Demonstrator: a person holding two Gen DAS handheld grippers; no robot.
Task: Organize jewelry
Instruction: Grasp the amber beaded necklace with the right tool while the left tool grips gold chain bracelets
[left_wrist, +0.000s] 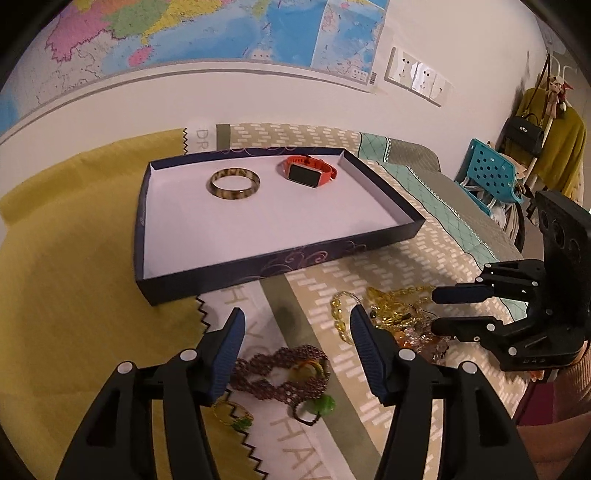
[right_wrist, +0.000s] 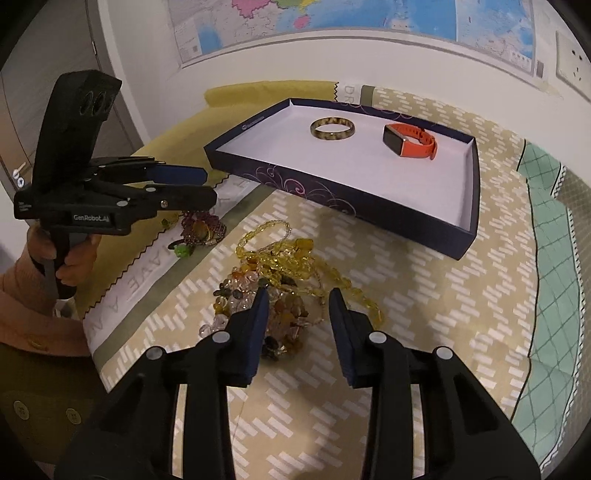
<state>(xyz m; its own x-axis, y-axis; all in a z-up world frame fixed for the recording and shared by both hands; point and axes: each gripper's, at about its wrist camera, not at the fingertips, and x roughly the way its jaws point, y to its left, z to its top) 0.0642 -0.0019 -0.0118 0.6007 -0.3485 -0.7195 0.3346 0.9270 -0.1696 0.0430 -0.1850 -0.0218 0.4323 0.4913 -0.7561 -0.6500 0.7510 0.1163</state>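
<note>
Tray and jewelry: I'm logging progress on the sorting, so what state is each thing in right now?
Tray: open, holds two pieces.
Bangle: lying flat in tray.
Orange watch: in tray, strap closed in a loop.
Yellow bead pile: tangled, outside tray.
Dark chain necklace: heaped, outside tray.
Left gripper: open, empty.
Right gripper: open over the beads.

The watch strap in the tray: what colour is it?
Orange watch strap, clearest in the right wrist view.

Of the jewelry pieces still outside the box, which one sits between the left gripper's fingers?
The dark reddish-brown chain piece with green beads, lying between the open fingers of the left gripper. The yellow bead tangle lies apart, in front of the right gripper.
</note>
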